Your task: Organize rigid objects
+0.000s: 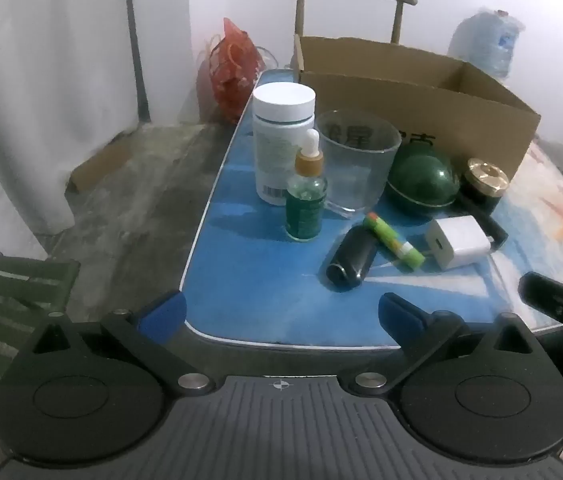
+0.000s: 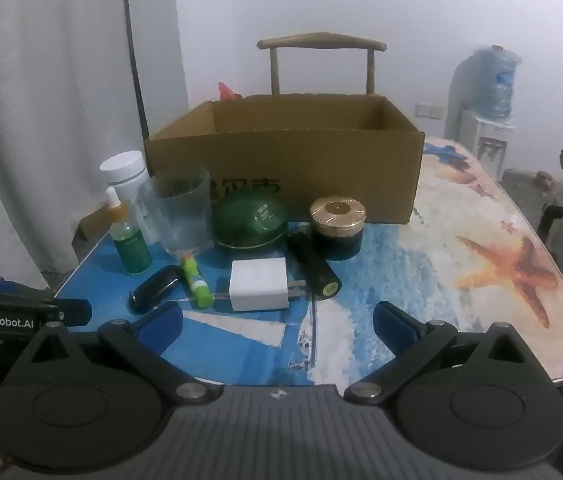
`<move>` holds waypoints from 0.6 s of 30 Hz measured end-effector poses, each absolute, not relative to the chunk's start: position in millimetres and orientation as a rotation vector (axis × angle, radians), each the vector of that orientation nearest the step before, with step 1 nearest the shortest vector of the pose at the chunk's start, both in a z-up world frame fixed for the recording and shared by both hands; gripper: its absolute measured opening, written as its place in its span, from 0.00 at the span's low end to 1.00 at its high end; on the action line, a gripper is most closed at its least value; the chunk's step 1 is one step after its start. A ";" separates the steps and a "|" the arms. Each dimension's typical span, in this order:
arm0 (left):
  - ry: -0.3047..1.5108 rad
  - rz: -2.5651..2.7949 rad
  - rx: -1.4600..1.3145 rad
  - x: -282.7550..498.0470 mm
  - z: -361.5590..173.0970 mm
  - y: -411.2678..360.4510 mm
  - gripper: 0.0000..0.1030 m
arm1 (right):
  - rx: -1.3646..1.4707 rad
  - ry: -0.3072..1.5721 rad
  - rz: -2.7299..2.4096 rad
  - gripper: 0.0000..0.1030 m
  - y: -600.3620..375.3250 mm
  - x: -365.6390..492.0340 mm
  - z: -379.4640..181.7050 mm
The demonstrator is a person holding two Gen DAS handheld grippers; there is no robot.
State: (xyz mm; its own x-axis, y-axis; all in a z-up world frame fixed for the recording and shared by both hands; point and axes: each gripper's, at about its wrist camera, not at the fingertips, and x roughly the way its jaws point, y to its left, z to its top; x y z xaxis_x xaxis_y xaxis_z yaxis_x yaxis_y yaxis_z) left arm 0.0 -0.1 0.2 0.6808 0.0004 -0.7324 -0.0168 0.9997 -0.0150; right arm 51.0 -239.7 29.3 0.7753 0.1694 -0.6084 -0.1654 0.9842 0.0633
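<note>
"GenRobot.AI" on left gripper (image 2: 21, 312); box (image 2: 281, 168) print unreadable.

So the table (image 2: 481, 208) has a printed beach-scene top, and the open cardboard box (image 2: 281, 168) sits at the back. Everything else is lined up in front of the box: white bottle (image 2: 123, 172), green dropper bottle (image 2: 129, 240), clear glass (image 2: 179, 212), green dome (image 2: 249, 218), gold-lidded jar (image 2: 337, 224). Nearer than those lie a black case (image 2: 155, 288), green glue stick (image 2: 196, 280), white charger (image 2: 259, 290) and black cylinder (image 2: 313, 268).

Matt cardboard box (image 2: 281, 176), clear glass cup (image 2: 179, 216), glossy green dome (image 2: 249, 220).
</note>
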 end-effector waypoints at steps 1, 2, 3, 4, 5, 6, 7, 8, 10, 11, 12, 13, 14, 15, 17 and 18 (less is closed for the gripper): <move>0.816 0.008 -0.025 -0.4 0.3 0.1 1.00 | 0.011 0.660 0.183 1.00 -239.7 50.9 29.2; 0.816 0.007 -0.025 -0.4 0.3 0.1 1.00 | 0.007 0.660 0.181 1.00 -239.2 50.8 29.4; 0.817 0.006 -0.024 -0.5 0.4 0.1 1.00 | 0.003 0.660 0.181 1.00 -238.7 50.8 29.4; 0.817 0.005 -0.023 -0.6 0.5 0.2 1.00 | 0.000 0.660 0.182 1.00 -238.3 50.8 29.3; 0.818 0.005 -0.021 -0.6 0.6 0.3 1.00 | -0.002 0.661 0.183 1.00 -237.8 51.0 29.1; 0.818 0.006 -0.020 -0.6 0.7 0.6 1.00 | 0.004 0.648 0.178 1.00 -238.9 50.9 31.5; 0.818 0.006 -0.020 -0.5 1.0 1.1 1.00 | 0.004 0.650 0.179 1.00 -239.0 50.9 31.5; 0.818 0.005 -0.020 -0.4 1.4 1.8 1.00 | 0.004 0.651 0.181 1.00 -239.1 50.7 31.5; 0.814 0.012 -0.021 -2.7 8.8 7.7 1.00 | 0.003 0.655 0.178 1.00 -237.7 49.9 32.8; 0.811 0.014 -0.019 -3.0 8.9 7.0 1.00 | 0.001 0.654 0.179 1.00 -238.0 49.6 33.2; 0.811 0.014 -0.019 -3.3 10.4 8.1 1.00 | 0.000 0.652 0.180 1.00 -238.6 49.2 33.8; 0.812 0.015 -0.020 -3.6 11.9 9.1 1.00 | -0.001 0.649 0.179 1.00 -239.6 48.7 34.3; 0.811 0.016 -0.018 -2.5 8.9 5.4 1.00 | -0.001 0.647 0.178 1.00 -240.7 48.5 34.8; 0.810 0.015 -0.019 -2.2 8.1 4.7 1.00 | 0.001 0.648 0.173 1.00 -239.6 48.2 34.0; 0.810 0.014 -0.020 -0.6 7.4 3.9 1.00 | 0.004 0.648 0.168 1.00 -239.0 47.7 33.4; 0.810 0.014 -0.021 -0.6 7.2 3.9 1.00 | 0.004 0.649 0.167 1.00 -239.2 47.6 33.5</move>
